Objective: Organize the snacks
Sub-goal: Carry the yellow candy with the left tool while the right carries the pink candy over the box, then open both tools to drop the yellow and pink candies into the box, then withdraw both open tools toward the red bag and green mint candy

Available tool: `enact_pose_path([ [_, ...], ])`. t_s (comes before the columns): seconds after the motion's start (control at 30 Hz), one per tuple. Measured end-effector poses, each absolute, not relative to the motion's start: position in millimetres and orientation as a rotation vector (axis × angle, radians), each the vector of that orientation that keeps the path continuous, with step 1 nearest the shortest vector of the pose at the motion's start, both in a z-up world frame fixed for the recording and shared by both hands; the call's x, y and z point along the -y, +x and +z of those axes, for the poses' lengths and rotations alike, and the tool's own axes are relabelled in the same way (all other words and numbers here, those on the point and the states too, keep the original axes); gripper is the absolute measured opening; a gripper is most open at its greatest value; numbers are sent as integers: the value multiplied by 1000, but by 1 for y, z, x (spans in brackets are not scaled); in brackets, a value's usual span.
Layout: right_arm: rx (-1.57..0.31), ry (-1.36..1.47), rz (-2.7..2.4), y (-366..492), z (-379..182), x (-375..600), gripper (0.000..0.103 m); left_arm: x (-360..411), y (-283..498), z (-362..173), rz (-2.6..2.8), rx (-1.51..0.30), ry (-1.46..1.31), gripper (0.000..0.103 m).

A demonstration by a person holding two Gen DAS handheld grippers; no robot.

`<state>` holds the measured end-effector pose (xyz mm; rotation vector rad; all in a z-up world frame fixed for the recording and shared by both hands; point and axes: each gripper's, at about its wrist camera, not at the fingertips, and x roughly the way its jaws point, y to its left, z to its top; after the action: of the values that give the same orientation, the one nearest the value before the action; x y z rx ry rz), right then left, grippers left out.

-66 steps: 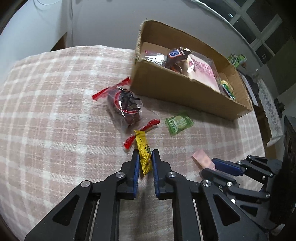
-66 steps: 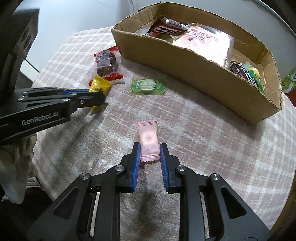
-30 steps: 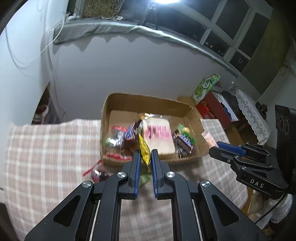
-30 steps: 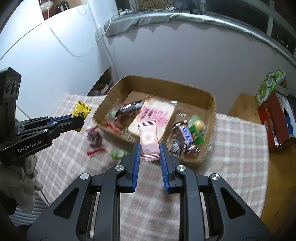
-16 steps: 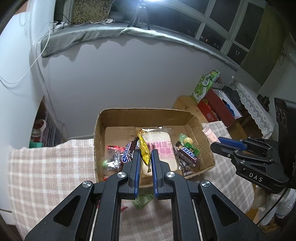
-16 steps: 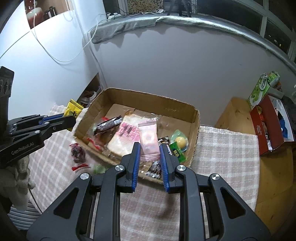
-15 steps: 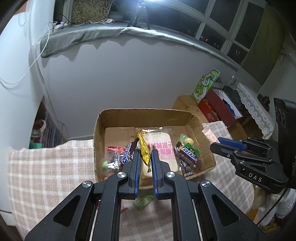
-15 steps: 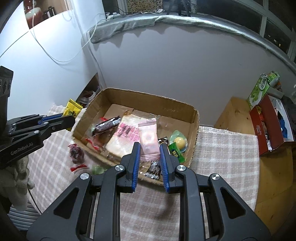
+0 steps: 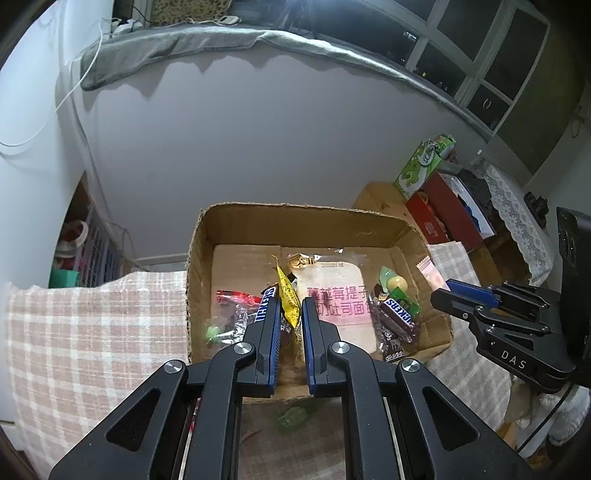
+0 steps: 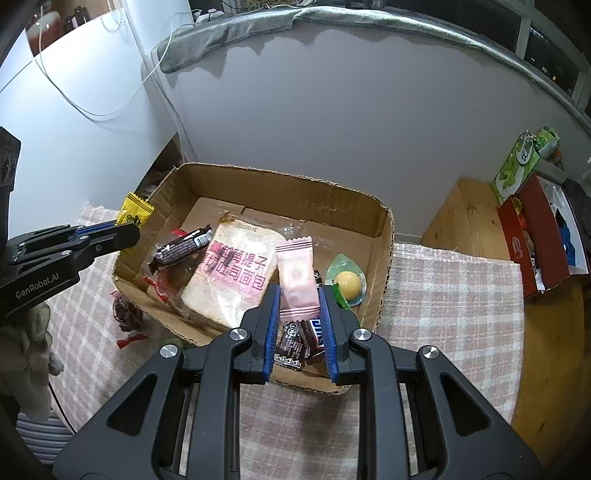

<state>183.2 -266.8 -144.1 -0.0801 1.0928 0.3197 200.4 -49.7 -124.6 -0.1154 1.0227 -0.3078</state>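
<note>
Gripping yellow packet (image 9: 289,300) and pink packet (image 10: 297,275), both claws over cardboard box (image 10: 280,188) on checked tablecloth (image 10: 454,295).

Plain grey-white wall (image 9: 258,140) behind the tabletop (image 9: 85,325), which wears a pink-and-white plaid cloth. Grey blanket (image 10: 240,26) draped along the window ledge, white cable (image 10: 107,110) hanging down the wall from it. Dark window panes (image 9: 491,55) upper right, bright light glare at top. Right side: wooden side table (image 10: 476,221) carrying a red box (image 10: 535,236) and a green carton (image 10: 521,166). Lace cloth (image 9: 517,221) further right. Left: rack with clutter, blurry.
</note>
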Motion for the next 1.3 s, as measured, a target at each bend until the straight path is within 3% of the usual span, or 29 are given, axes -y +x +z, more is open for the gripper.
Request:
enact_pose_path([
  [0.2,-1120,-75,299,187,-152,270,22,51,203,-128,-320,-1052,-137,10],
  [0.27,-1125,-72,299,187,-152,270,28,51,203,-128,-315,-1047,-133,10],
  [0.3,-1120,-80,292,186,-152,270,39,50,204,-129,-316,-1051,-137,15],
  [0.33,-1110,-86,286,185,-151,270,55,50,204,-129,-310,-1056,-140,28],
  [0.4,-1094,-84,283,183,-148,271,64,49,203,-128,-298,-1050,-139,36],
  [0.97,-1075,-62,315,162,-131,267,64,-14,175,-103,-227,-980,-222,36],
  [1.3,-1079,-14,375,135,-126,255,64,-52,146,-117,-162,-1018,-280,36],
])
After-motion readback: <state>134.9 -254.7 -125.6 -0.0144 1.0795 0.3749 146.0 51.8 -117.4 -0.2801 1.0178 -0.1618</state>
